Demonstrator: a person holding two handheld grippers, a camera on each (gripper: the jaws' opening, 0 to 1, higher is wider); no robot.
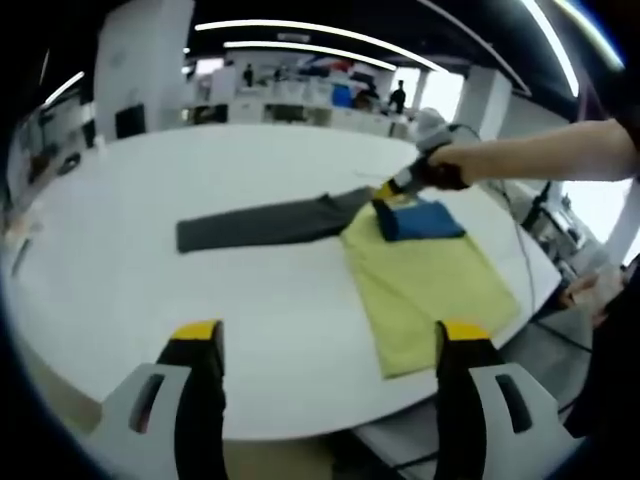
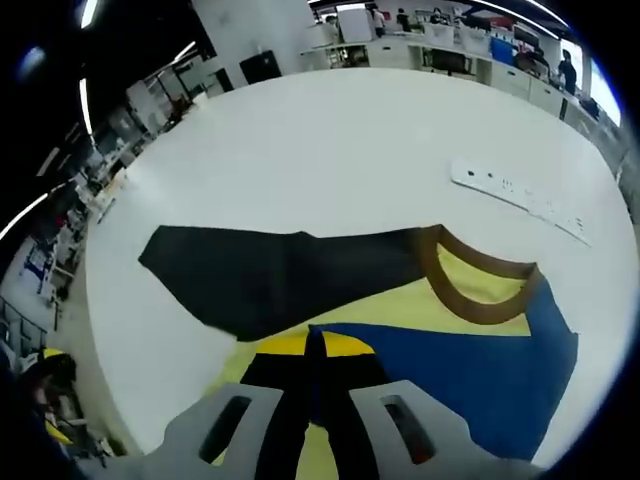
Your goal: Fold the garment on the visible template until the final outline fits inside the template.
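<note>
Where right tool (image 2: 315, 350) pinches, garment (image 2: 300, 275) ahead

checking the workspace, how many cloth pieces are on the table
3: a dark grey garment stretched out across the table, a yellow-green sheet beside it, and a blue folded piece on that sheet. Others may be hidden beneath.

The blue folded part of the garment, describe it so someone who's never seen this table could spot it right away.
On the white table lies a yellow-green sheet, the template, near one edge. At its far end, where the right hand-held gripper reaches in, sits the blue folded part. It is the only blue patch, unlike the dark grey sleeve stretching off across the bare table.
</note>
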